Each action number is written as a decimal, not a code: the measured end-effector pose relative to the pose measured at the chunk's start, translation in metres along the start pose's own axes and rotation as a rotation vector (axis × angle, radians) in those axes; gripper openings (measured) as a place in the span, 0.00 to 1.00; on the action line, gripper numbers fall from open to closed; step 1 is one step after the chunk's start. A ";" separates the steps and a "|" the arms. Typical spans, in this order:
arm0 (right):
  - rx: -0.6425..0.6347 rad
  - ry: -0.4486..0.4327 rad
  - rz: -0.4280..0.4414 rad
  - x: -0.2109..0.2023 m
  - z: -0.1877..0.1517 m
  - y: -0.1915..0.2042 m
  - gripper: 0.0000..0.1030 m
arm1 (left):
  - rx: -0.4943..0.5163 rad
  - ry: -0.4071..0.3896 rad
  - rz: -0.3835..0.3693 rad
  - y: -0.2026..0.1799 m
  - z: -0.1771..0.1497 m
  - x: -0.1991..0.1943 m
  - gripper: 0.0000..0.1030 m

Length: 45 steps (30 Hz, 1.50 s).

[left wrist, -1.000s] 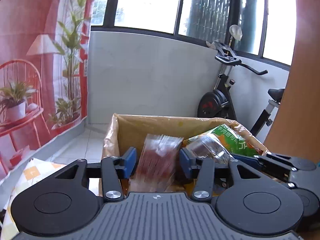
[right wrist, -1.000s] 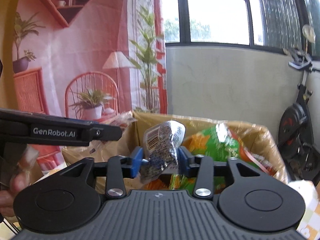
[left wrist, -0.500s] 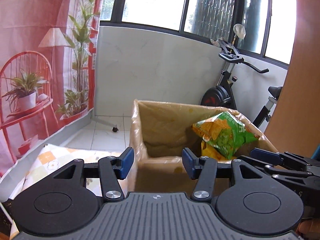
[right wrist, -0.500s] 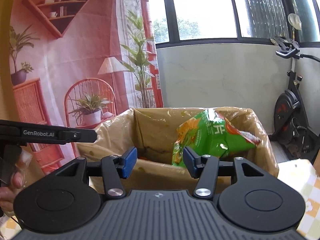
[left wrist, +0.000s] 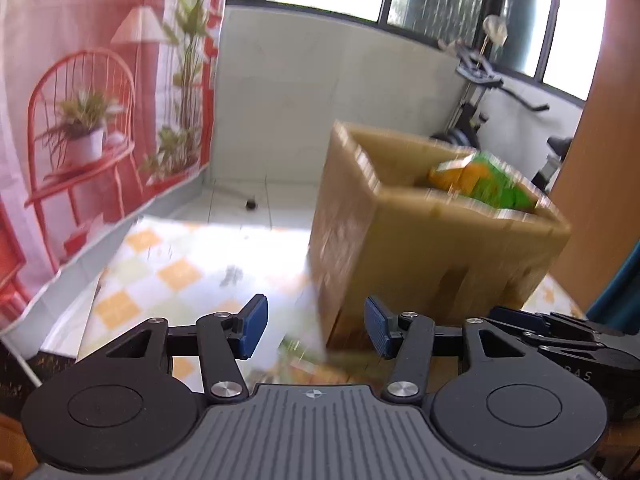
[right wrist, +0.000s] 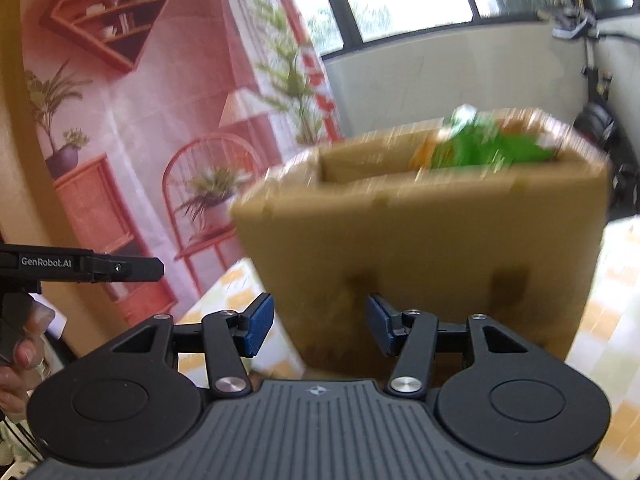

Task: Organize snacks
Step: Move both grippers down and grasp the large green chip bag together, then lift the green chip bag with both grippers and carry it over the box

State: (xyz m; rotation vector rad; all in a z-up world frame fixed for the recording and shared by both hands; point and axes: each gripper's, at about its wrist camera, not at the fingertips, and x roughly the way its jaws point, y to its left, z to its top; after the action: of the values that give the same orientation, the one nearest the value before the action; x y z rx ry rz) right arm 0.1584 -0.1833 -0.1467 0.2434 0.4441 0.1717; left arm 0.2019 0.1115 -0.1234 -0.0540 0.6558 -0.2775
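- Blurring is being shown across the cardboard box [left wrist: 432, 240] and the green snack bag [left wrist: 492, 184] lying inside it, so the bag's print is not being made out.
- "GenRobot.AI" is being displayed on the left gripper [right wrist: 132, 268]; its jaws are being held apart, empty.
- The right gripper [right wrist: 318, 322] is being held spread and empty before the box, which is standing on the checkered cloth [left wrist: 176, 276], with an exercise bike [left wrist: 476, 100] behind.
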 end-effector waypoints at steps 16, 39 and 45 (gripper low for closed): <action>0.036 0.269 0.055 0.051 -0.065 0.020 0.60 | 0.050 0.137 -0.120 0.011 -0.074 0.029 0.55; 0.061 0.328 0.165 0.064 -0.090 0.033 0.64 | -0.227 0.130 -0.128 0.038 -0.118 0.034 0.53; 0.008 0.304 0.166 0.057 -0.091 0.041 0.57 | -0.298 0.118 -0.120 0.030 -0.131 0.026 0.53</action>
State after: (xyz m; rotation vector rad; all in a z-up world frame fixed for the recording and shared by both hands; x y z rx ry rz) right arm 0.1645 -0.1144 -0.2386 0.2627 0.7266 0.3720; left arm 0.1497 0.1384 -0.2467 -0.3654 0.8091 -0.2987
